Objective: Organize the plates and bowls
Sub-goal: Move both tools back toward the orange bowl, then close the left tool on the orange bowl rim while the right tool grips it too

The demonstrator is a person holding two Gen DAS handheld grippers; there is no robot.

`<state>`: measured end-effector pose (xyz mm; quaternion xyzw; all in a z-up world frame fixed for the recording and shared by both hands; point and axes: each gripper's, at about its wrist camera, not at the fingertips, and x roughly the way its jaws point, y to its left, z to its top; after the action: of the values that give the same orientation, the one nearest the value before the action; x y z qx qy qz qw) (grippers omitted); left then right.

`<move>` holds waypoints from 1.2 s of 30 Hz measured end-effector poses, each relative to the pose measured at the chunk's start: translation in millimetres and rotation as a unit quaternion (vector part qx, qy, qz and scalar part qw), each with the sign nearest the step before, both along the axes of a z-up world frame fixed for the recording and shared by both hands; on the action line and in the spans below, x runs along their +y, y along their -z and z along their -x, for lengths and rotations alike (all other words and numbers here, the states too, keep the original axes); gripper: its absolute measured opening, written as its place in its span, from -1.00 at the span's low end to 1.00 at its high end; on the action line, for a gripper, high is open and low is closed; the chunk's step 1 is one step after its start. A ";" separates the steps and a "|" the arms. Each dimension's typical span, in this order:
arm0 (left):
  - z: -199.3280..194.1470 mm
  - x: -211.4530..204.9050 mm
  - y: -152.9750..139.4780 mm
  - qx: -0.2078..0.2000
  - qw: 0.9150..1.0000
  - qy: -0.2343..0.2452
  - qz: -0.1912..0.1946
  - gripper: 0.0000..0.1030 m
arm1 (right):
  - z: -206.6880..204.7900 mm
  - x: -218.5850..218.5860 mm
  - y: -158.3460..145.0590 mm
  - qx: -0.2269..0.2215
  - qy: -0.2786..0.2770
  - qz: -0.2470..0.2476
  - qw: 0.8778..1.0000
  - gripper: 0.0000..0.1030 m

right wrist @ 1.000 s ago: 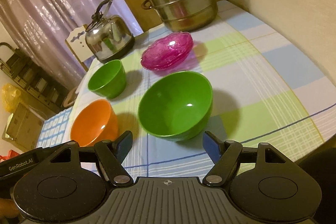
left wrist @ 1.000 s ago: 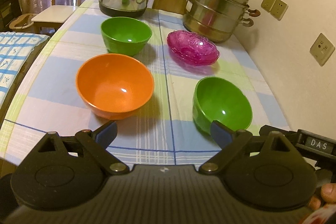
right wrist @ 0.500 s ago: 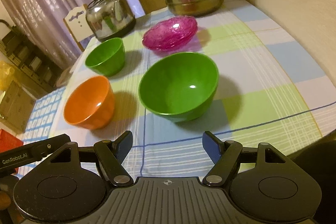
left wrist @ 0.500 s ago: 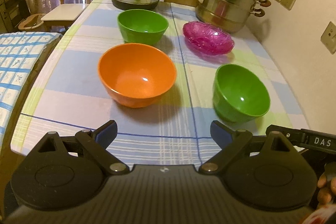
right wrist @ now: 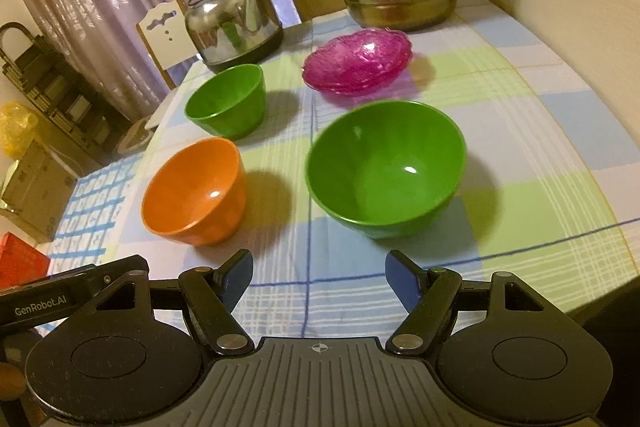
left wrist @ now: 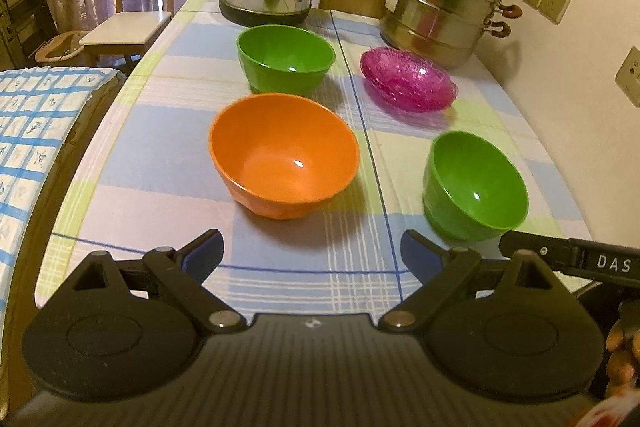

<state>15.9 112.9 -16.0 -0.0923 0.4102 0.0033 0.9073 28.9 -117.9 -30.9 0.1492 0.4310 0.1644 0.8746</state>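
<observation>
Both tongs, left (left wrist: 312,251) and right (right wrist: 319,277), have drifted across the worktop (left wrist: 160,163), jaws apart and empty, facing orange bowl (left wrist: 284,157) and green bowl (right wrist: 386,167) at twelve o'clock, seemingly lining up grabs.

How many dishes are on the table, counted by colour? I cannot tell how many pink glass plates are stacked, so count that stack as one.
Green bowls: 2
Orange bowl: 1
Pink glass plate stack: 1
Total: 4
</observation>
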 end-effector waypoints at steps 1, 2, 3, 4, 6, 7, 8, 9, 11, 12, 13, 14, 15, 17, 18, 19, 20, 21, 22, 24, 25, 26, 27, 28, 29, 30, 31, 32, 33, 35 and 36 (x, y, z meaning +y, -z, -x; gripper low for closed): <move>-2.5 5.4 -1.3 -0.001 1.000 0.000 0.002 0.83 | -2.3 3.8 -0.7 -0.002 -0.002 -0.001 1.000 0.41; -4.5 10.3 -2.0 -0.002 1.000 -0.002 0.005 0.83 | -4.4 8.1 -1.7 -0.003 -0.006 -0.001 1.000 0.41; -7.3 16.8 -3.0 -0.003 1.000 -0.007 0.008 0.83 | -6.8 13.2 -2.5 -0.005 -0.012 -0.002 1.000 0.41; -9.8 23.3 -3.5 -0.004 1.000 -0.013 0.012 0.83 | -8.4 18.6 -3.7 -0.009 -0.018 -0.002 1.000 0.41; -15.5 36.7 -3.7 -0.004 1.000 -0.023 0.019 0.83 | -12.3 28.8 -4.2 -0.013 -0.029 -0.004 0.999 0.41; -18.7 43.5 -3.5 -0.003 0.999 -0.028 0.023 0.83 | -15.2 35.0 -4.4 -0.015 -0.035 -0.005 0.999 0.41; -22.0 49.4 -2.9 -0.001 0.999 -0.033 0.025 0.83 | -17.9 40.2 -4.1 -0.016 -0.040 -0.005 0.999 0.41; -25.7 54.7 -2.1 0.001 0.999 -0.037 0.024 0.83 | -20.8 45.3 -3.8 -0.018 -0.044 -0.005 0.999 0.41; -33.4 64.1 -0.7 0.004 0.999 -0.042 0.020 0.83 | -27.7 56.2 -2.1 -0.020 -0.051 -0.007 0.998 0.41; -37.4 68.0 0.2 0.004 0.999 -0.044 0.020 0.83 | -32.5 61.8 -1.0 -0.020 -0.055 -0.007 0.998 0.41; -42.5 72.2 2.3 0.006 0.999 -0.045 0.021 0.83 | -36.6 66.0 0.2 -0.020 -0.058 -0.007 0.998 0.41; -47.1 75.0 4.2 0.009 0.999 -0.045 0.022 0.83 | -42.1 70.8 1.8 -0.020 -0.061 -0.006 0.998 0.41; -52.2 77.2 6.7 0.012 0.999 -0.045 0.021 0.82 | -47.2 74.2 3.2 -0.021 -0.063 -0.006 0.998 0.41; -61.2 80.7 11.6 0.017 0.999 -0.044 0.018 0.81 | -59.2 81.5 6.0 -0.020 -0.064 -0.003 0.998 0.30; -65.9 82.3 14.5 0.018 0.999 -0.044 0.019 0.77 | -66.1 85.6 7.5 -0.019 -0.066 -0.001 0.998 0.24; -69.3 83.9 17.0 0.020 0.999 -0.044 0.021 0.72 | -71.0 88.4 8.9 -0.018 -0.068 0.000 0.998 0.15; -73.8 85.3 20.4 0.022 0.999 -0.042 0.022 0.70 | -75.9 90.6 10.5 -0.017 -0.069 0.000 0.997 0.12; -77.2 86.5 23.4 0.024 0.999 -0.041 0.022 0.64 | -80.9 93.0 12.4 -0.016 -0.070 0.001 0.997 0.11; -81.4 88.8 26.5 0.026 0.999 -0.039 0.024 0.56 | -86.9 96.2 14.7 -0.016 -0.071 0.003 0.997 0.09; -87.4 91.5 30.5 0.023 0.999 -0.037 0.029 0.47 | -96.8 102.5 20.1 -0.010 -0.076 0.007 0.997 0.00; -90.7 92.5 32.5 0.023 0.999 -0.036 0.031 0.41 | -100.5 105.6 22.5 -0.007 -0.079 0.010 0.997 -0.06; -94.4 93.3 34.8 0.024 0.999 -0.035 0.031 0.37 | -104.3 108.5 25.0 -0.004 -0.082 0.013 0.997 -0.12; -97.3 93.8 36.8 0.025 0.999 -0.034 0.029 0.26 | -108.7 112.3 28.5 -0.001 -0.086 0.015 0.996 -0.14; -100.6 94.1 39.6 0.028 0.999 -0.034 0.028 0.15 | -112.6 114.8 31.2 0.002 -0.088 0.017 0.996 -0.17; -102.7 94.6 42.0 0.030 0.999 -0.033 0.028 0.09 | -115.8 117.5 34.2 0.005 -0.091 0.018 0.996 -0.19; -105.5 95.2 45.0 0.033 0.999 -0.032 0.029 -0.03 | -119.4 120.6 37.6 0.008 -0.094 0.019 0.995 -0.21; -106.8 94.8 46.8 0.035 0.998 -0.030 0.030 -0.09 | -121.8 122.9 39.8 0.011 -0.096 0.020 0.995 -0.25; -109.0 95.0 49.0 0.036 0.998 -0.029 0.029 -0.21 | -124.4 124.6 42.7 0.014 -0.097 0.020 0.995 -0.30; -110.8 95.1 51.2 0.038 0.998 -0.028 0.029 -0.28 | -125.9 125.9 44.6 0.016 -0.098 0.021 0.995 -0.32; -114.0 94.9 53.5 0.039 0.998 -0.024 0.030 -0.41 | -130.9 128.4 49.3 0.022 -0.098 0.020 0.995 -0.38; -115.2 95.0 54.2 0.038 0.999 -0.021 0.031 -0.47 | -133.2 129.2 51.4 0.024 -0.098 0.020 0.995 -0.41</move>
<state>131.0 207.9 -70.2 -0.1290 0.4424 0.0131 0.8874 162.1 11.4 -82.3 0.0925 0.4679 0.2373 0.8463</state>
